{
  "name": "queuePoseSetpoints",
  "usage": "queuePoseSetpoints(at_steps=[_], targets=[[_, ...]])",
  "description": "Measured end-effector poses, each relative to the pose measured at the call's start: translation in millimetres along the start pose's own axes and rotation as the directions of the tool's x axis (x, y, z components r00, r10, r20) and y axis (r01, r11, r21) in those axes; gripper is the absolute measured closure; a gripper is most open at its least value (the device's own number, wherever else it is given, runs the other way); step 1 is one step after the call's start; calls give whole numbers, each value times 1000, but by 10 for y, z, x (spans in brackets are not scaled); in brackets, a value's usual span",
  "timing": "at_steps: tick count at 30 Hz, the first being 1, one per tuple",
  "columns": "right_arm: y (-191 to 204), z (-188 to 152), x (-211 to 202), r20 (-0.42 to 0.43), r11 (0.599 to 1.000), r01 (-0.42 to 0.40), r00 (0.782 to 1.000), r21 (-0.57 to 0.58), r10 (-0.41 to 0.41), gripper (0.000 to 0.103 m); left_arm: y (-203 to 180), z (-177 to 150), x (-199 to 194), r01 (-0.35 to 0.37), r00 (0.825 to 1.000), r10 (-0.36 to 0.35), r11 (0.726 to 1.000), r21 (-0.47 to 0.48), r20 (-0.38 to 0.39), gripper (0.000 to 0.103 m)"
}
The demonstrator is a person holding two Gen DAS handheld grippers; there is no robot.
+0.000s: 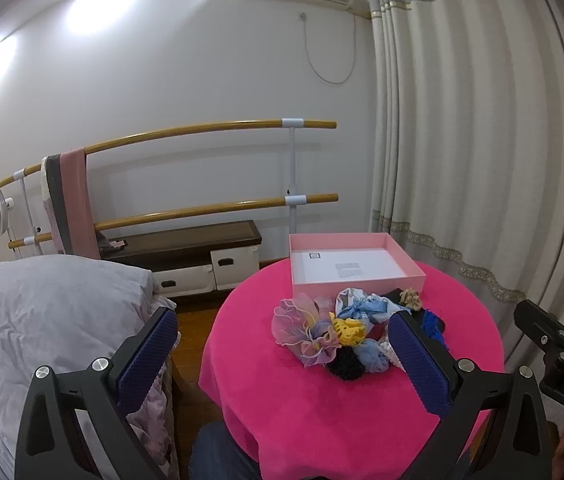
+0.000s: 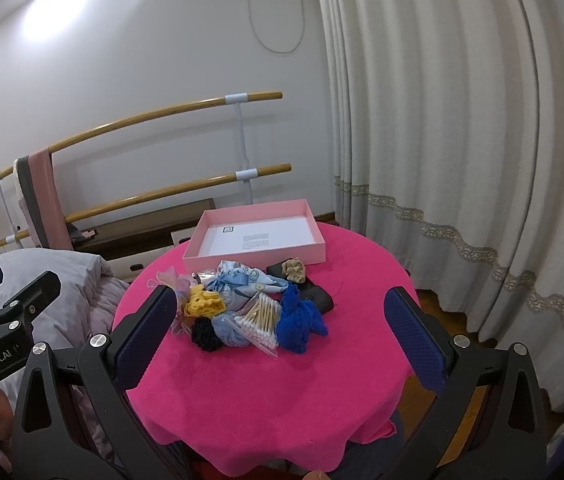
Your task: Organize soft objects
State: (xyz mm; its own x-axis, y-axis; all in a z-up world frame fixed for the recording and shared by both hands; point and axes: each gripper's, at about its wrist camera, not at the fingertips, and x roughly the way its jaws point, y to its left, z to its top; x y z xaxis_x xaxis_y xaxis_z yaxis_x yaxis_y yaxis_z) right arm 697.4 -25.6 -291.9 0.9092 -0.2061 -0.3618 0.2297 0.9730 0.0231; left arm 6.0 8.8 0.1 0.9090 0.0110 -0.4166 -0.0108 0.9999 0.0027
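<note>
Two open tools [image 1: 282, 344] [image 2: 282, 324] — bed [image 1: 41, 320] beside table [image 1: 322, 420].

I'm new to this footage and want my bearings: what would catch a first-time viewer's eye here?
The hot-pink tablecloth on the round table dominates both views. At its middle lies a heap of soft things, with a royal-blue scrunchie at the right and a yellow one at the left, and an open, unfilled pink box behind it. Both tongs, left and right, hang open on the near side.
</note>
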Motion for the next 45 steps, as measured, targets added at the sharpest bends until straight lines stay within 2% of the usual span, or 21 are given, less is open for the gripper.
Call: queuePoseSetpoints(at_steps=[32,37,45], targets=[[-59,3,60,0,1000,14,1000,6,-14,0,-9,-37,-3,9,1000,-9,1000,-12,-2,0],[-79,-35,121,-14,1000,22,1000,11,-21,0,-10,-62,83,4,1000,-4,1000,-11,-24,0],[-107,-163,452,-75,1000,23,997,3,-23,0,-9,-133,383,1,997,-1,1000,-3,-76,0]])
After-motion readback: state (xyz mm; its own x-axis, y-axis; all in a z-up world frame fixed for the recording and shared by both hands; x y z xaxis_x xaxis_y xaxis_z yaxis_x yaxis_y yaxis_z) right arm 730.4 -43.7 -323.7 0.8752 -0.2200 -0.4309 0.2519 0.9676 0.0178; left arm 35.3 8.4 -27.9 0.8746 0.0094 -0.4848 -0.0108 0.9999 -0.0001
